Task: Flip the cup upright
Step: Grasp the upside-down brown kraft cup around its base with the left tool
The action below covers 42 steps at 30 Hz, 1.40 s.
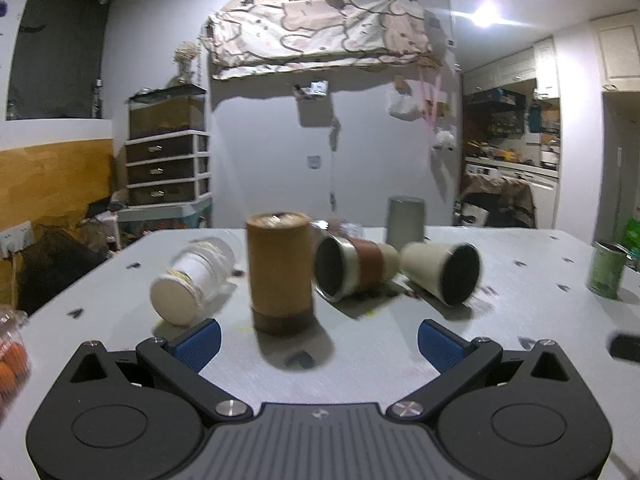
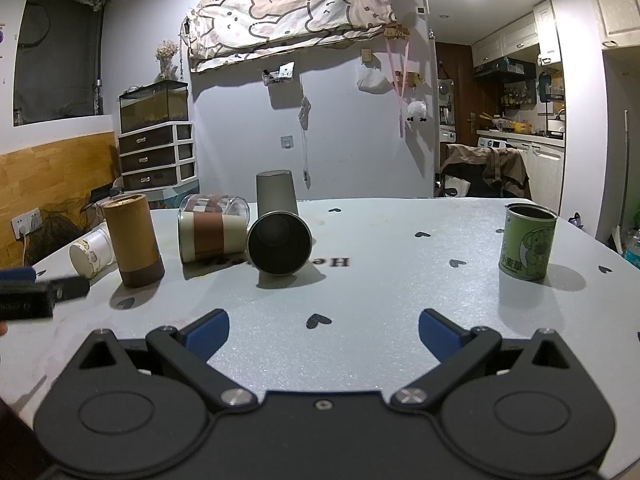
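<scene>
Several cups lie on a white table (image 2: 400, 280). A cream cup (image 1: 444, 270) lies on its side, mouth toward me; in the right wrist view (image 2: 279, 246) its dark mouth faces the camera. A brown-banded cup (image 1: 352, 266) lies on its side beside it, also in the right wrist view (image 2: 210, 236). A tan cylinder (image 1: 279, 272) stands upright, also in the right wrist view (image 2: 134, 240). My left gripper (image 1: 319, 340) is open and empty just before the cylinder. My right gripper (image 2: 324, 332) is open and empty, well short of the cups.
A white-lidded jar (image 1: 192, 280) lies on its side at left. A grey cup (image 1: 405, 220) stands upside down behind. A green tin (image 2: 527, 242) stands open at right. A clear box of orange items (image 1: 10, 360) sits at the left edge. The left gripper's finger (image 2: 36, 292) shows at left.
</scene>
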Each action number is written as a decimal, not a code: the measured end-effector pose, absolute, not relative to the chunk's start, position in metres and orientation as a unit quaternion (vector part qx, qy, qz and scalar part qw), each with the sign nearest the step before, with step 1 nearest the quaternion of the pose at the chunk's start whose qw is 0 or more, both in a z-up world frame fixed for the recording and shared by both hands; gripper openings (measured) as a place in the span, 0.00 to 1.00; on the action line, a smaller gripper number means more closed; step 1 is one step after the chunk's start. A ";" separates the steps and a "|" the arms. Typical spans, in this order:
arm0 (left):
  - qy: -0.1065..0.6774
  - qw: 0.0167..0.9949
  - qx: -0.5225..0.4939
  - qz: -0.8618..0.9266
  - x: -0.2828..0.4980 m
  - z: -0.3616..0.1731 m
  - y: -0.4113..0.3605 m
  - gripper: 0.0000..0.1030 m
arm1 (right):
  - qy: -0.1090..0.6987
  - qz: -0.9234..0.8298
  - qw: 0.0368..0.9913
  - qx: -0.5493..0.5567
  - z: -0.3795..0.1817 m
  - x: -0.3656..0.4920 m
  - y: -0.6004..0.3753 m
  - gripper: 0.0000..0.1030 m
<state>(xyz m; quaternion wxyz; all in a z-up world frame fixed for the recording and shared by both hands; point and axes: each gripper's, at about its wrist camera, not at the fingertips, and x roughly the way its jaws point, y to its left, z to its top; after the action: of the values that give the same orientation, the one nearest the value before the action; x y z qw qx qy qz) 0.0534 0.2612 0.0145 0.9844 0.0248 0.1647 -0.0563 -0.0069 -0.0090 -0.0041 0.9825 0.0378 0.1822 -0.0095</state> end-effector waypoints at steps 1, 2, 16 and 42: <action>0.163 0.985 0.025 -0.049 0.060 0.018 0.263 1.00 | 0.182 -0.008 0.983 0.038 -0.004 -0.006 -0.008 0.99; 0.162 0.986 0.026 -0.041 0.066 0.021 0.264 1.00 | 0.182 -0.006 0.983 0.038 -0.004 -0.007 -0.008 0.99; 0.175 0.983 0.054 -0.024 0.179 0.053 0.259 0.98 | 0.195 0.016 0.980 0.039 -0.008 -0.007 -0.002 1.00; 0.266 0.946 0.088 -0.163 0.172 0.050 0.208 0.69 | 0.200 0.031 0.978 0.057 -0.009 -0.007 -0.009 1.00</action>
<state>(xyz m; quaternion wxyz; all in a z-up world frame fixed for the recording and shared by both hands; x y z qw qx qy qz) 0.1720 0.2075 0.0501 0.9460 0.0881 0.2663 -0.1627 -0.0067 -0.0086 -0.0090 0.9777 0.0571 0.1996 0.0309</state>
